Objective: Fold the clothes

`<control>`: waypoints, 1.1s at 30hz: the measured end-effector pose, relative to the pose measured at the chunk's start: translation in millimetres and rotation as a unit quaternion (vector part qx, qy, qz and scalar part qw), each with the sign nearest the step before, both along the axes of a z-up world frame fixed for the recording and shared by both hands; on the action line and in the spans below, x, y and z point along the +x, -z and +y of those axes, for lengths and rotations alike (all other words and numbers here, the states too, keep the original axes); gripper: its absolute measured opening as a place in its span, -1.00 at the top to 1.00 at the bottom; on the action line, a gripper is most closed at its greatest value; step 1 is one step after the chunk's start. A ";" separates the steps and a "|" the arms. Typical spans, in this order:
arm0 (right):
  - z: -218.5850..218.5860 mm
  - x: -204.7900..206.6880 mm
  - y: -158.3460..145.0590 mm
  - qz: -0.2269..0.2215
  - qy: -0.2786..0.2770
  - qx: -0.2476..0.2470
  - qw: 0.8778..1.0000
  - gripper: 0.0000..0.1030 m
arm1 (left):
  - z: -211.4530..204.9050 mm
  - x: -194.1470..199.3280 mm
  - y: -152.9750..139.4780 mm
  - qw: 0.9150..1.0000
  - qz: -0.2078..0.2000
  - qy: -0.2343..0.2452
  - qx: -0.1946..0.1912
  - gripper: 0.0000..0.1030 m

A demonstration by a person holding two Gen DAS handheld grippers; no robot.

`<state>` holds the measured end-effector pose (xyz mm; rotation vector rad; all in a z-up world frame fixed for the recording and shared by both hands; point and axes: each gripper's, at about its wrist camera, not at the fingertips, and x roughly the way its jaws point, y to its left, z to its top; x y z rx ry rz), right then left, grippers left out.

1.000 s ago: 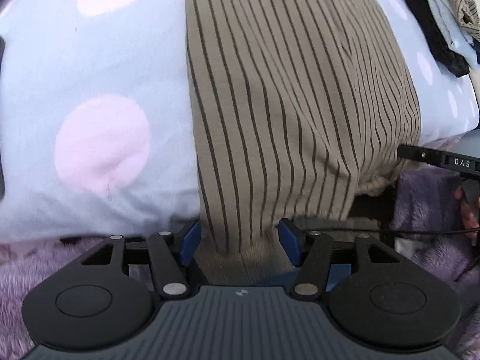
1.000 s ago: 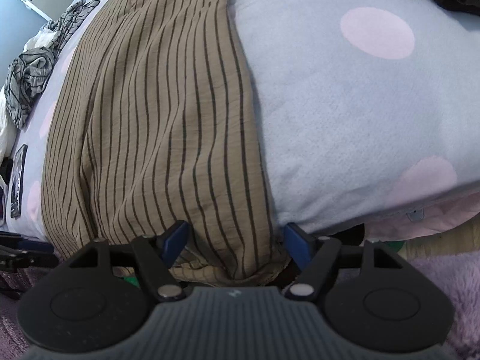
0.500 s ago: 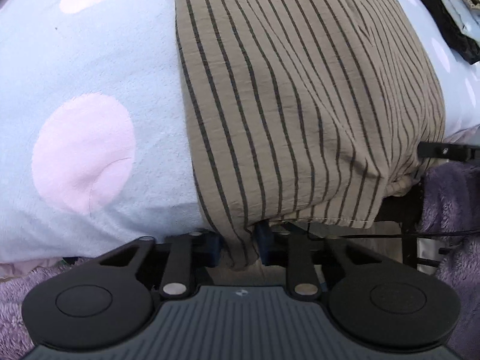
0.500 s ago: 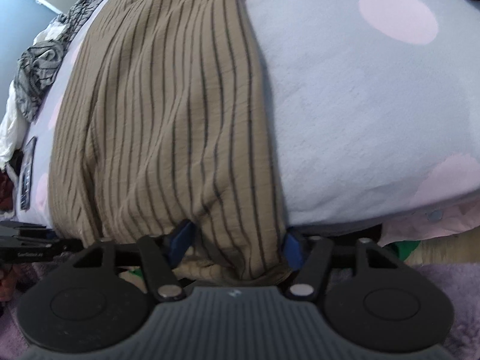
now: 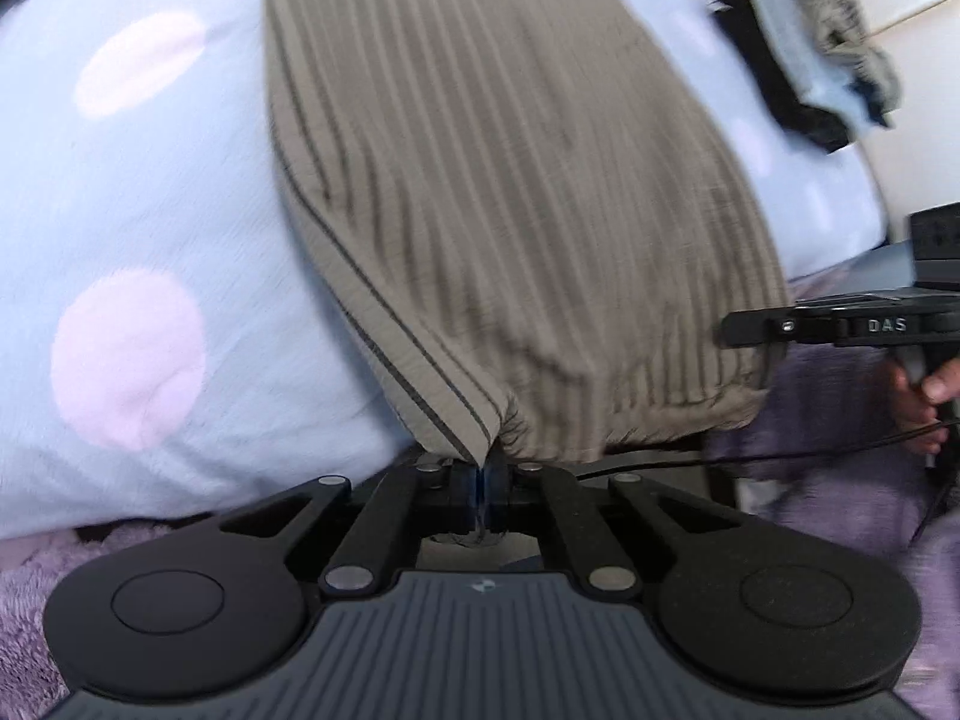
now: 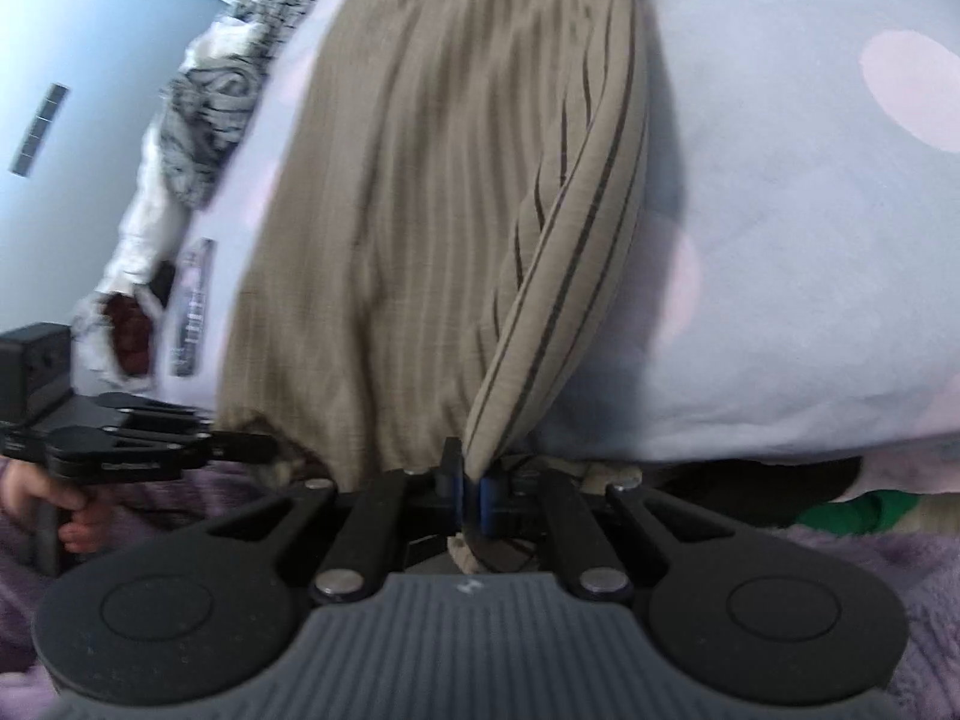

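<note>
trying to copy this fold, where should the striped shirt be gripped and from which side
Grip the striped shirt at its two near hem corners, coming in from the bed's near edge. That hem overhangs the blanket, so fingers slip around it. The left gripper and right gripper already pinch there.

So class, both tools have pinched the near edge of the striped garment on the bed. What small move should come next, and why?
Probably lift both corners together and carry them away from the person, over the cloth, to start the fold. The left tool and right tool are each shut on a near corner of the striped garment, which lies lengthwise on the dotted bedcover.
</note>
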<state>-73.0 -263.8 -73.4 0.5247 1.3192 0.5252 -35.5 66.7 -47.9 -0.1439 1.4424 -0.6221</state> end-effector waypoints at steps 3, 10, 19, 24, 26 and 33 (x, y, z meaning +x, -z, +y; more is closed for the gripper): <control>-7.2 8.0 -17.2 -0.006 0.003 0.039 0.999 0.89 | -1.2 15.3 -14.5 0.999 -0.005 -0.002 -0.040 1.00; -30.6 42.2 -62.1 -0.046 0.022 0.116 0.992 0.89 | 18.3 67.4 -56.6 0.993 -0.028 -0.028 -0.113 1.00; -62.3 149.8 -84.4 -0.106 0.088 0.145 0.980 0.89 | 37.1 171.3 -87.6 0.983 -0.090 -0.091 -0.130 1.00; -71.2 211.6 -69.8 -0.120 0.109 0.136 0.977 0.89 | 32.8 233.4 -73.9 0.981 -0.100 -0.114 -0.119 1.00; -71.4 233.4 -61.4 -0.122 0.111 0.124 0.978 0.89 | 28.1 257.0 -64.8 0.981 -0.102 -0.118 -0.113 1.00; -58.2 295.4 -18.1 -0.124 0.126 0.057 0.983 0.81 | 9.5 319.2 -15.8 0.983 -0.104 -0.118 -0.091 1.00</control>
